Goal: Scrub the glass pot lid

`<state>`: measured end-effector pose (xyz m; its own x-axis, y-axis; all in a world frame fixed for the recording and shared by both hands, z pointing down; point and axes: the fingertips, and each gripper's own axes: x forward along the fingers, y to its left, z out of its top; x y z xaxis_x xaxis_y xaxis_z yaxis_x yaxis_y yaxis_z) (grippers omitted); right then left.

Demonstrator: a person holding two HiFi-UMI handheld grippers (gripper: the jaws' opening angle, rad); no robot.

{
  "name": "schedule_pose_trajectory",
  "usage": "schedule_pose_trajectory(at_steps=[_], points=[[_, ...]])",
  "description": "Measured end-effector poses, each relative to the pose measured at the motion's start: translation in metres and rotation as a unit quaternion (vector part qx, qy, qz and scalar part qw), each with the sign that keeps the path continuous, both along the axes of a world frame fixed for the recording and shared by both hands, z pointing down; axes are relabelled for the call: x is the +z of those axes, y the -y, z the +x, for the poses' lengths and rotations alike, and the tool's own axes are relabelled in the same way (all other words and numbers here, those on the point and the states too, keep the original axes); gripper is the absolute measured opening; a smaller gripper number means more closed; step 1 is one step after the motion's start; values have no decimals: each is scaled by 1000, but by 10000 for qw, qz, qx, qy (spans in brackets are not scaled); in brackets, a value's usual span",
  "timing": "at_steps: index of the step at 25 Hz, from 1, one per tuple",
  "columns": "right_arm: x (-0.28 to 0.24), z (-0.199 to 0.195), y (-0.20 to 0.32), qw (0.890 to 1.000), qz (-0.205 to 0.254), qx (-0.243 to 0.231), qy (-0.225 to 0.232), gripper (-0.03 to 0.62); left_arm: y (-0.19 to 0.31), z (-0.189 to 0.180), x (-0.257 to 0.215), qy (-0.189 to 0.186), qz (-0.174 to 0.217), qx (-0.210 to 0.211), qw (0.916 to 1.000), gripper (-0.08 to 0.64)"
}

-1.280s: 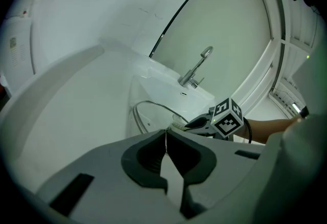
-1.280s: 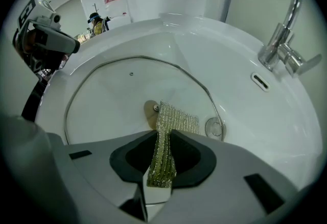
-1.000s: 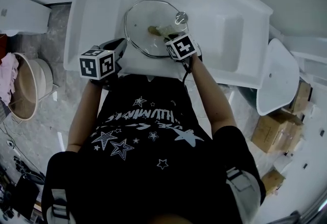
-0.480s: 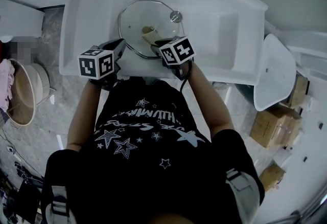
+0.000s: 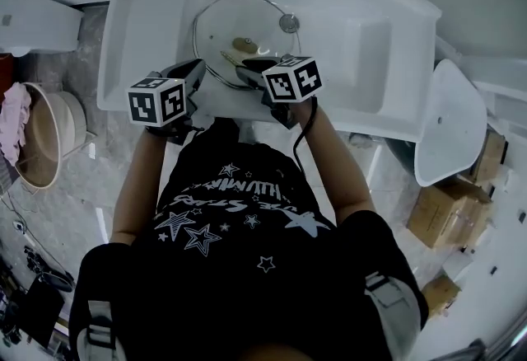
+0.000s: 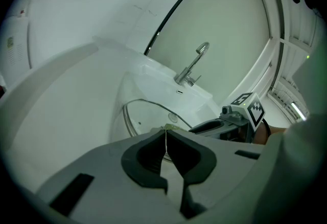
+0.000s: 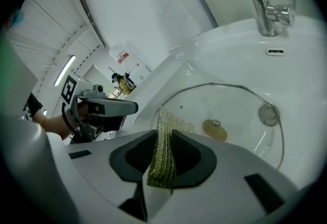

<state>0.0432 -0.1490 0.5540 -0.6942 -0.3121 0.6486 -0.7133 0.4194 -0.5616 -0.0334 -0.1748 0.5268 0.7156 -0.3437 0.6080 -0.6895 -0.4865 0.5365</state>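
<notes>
Right gripper (image 7: 164, 138), clamping yellow-green mesh scouring cloth (image 7: 162, 166), now sits back at near rim of round glass pot lid (image 5: 235, 21), off its centre; we judge stroke ended, scrubbing unfinished.

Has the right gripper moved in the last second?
Yes. The right gripper drew back toward the person, from beside the knob to the near rim of the glass lid.

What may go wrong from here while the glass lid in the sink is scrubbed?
1. The left gripper is shut and seems not to hold the glass lid, so the lid may slide or rock in the sink under pressure.
2. The right gripper pinches only a narrow fold of the scrubbing cloth; it may pull out.
</notes>
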Motion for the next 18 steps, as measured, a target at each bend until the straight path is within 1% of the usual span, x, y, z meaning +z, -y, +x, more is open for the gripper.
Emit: schedule_pose_trajectory(at_steps=[4,8,13,15,18], points=[[-14,-1,-5,9994,163,141,269,89,-18,-2,-6,67,37,-90,9999,14],[-30,7,-14,9983,383,224,367,87,-33,0,-15,85,113,-174,9997,14],[-57,23,-26,9953,721,413,500,86,-58,9,-27,93,218,-106,9997,14],[-67,32,-32,9940,868,473,474,86,-67,14,-31,94,254,-78,9996,14],[-79,45,-44,9920,1121,506,282,84,-82,20,-37,78,317,-41,9995,14]])
